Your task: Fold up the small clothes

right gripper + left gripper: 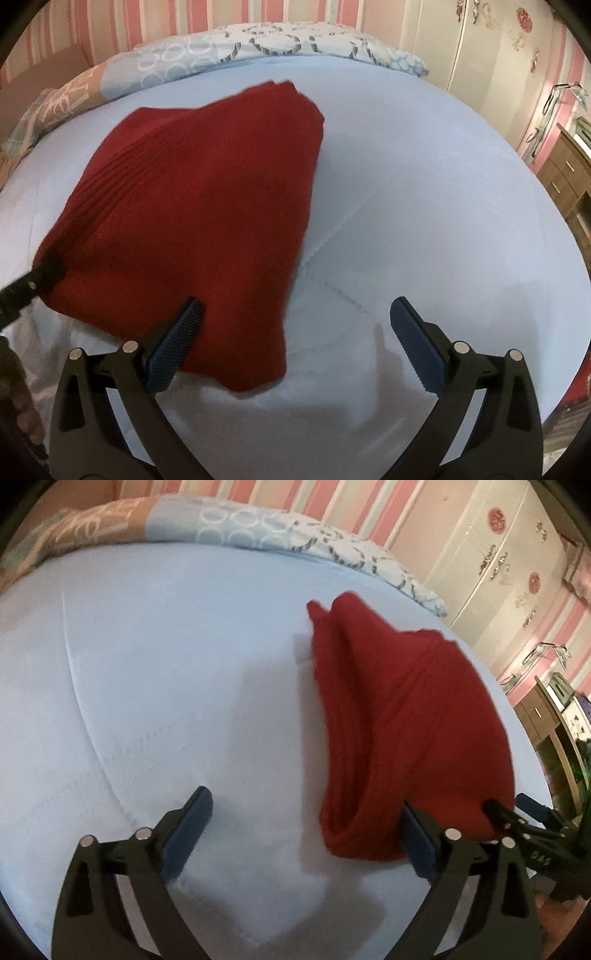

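While both tools hang over the bed, the scene reads as follows.

Left tool [308, 827]: jaws spread wide, nothing pressed between the blue pads; only pale sheet shows in most of the gap.

Right tool [295, 332]: jaws likewise spread wide, gripping nothing.

Red garment [413, 716]: a ribbed red knit lying bunched and partly folded on the bed, blurred at its edges.

Garment relative to the left tool: it lies ahead and to the right of the gap; its near folded end reaches the inner side of the right finger [417, 830], though contact cannot be told. The left finger [188, 834] stands well apart from the cloth, over bare sheet.

Garment relative to the right tool: the knit [192, 221] spreads ahead and to the left; its near edge lies under or against the left finger [177, 347] and partly enters the gap. The right finger [417, 350] is clear of it, above bare sheet.

Tools relative to each other: each tool's black tip shows at the edge of the other's view, at the garment's near edge.

Bed [147, 686]: light blue sheet with faint creases, carrying the garment.

Quilt [295, 42]: patterned, bunched beyond the garment at the far side of the bed.
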### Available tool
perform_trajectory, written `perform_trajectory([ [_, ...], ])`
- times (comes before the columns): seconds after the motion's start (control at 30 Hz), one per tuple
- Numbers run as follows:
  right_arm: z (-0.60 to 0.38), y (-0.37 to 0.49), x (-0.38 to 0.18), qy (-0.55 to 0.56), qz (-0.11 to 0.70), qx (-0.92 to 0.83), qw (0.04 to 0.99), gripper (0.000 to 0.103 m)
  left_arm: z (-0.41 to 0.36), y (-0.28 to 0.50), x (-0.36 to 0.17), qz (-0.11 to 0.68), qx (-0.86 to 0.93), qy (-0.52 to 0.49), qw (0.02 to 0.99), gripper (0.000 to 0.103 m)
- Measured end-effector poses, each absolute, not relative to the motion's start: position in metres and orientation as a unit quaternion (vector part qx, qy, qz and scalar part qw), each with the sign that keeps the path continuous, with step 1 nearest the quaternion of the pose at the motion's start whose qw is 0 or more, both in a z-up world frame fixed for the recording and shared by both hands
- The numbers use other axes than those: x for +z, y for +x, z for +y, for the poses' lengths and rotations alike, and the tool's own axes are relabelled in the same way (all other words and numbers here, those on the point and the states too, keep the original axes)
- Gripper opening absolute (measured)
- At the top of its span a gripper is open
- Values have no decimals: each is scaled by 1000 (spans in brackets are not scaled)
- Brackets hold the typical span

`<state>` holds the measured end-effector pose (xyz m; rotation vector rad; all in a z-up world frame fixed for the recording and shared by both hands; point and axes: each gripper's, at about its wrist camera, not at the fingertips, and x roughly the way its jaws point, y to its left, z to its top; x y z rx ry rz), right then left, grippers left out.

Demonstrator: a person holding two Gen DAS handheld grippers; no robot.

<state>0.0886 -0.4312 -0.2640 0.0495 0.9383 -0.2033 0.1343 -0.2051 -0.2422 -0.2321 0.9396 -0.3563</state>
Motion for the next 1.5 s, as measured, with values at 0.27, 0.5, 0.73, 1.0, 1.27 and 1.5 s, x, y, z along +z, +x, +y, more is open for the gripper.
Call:
perform_trajectory([
  [0.27, -426, 68, -245, 27, 448, -111, 887, 100, -202, 123, -223, 441, -200, -99, 869, 94],
  [0.5, -396, 32, -178, 50, 423, -96, 899, 100, -150, 111, -150, 415, -181, -40, 891, 94],
  [0.73, -307, 24, -103, 37, 368, -60, 927, 100, -104, 86, -85, 362, -113, 21, 925, 99],
  [1.0, -212, 11, -73, -10, 347, -48, 936, 100, -53, 54, -59, 332, -74, 8, 940, 101],
  [1.27, -198, -8, -77, 22, 333, -43, 942, 100, -29, 18, -57, 308, -46, -29, 950, 101],
  [1.5, -211, -21, -67, 35, 314, -43, 948, 100, -17, 2, -49, 294, -22, -34, 955, 101],
])
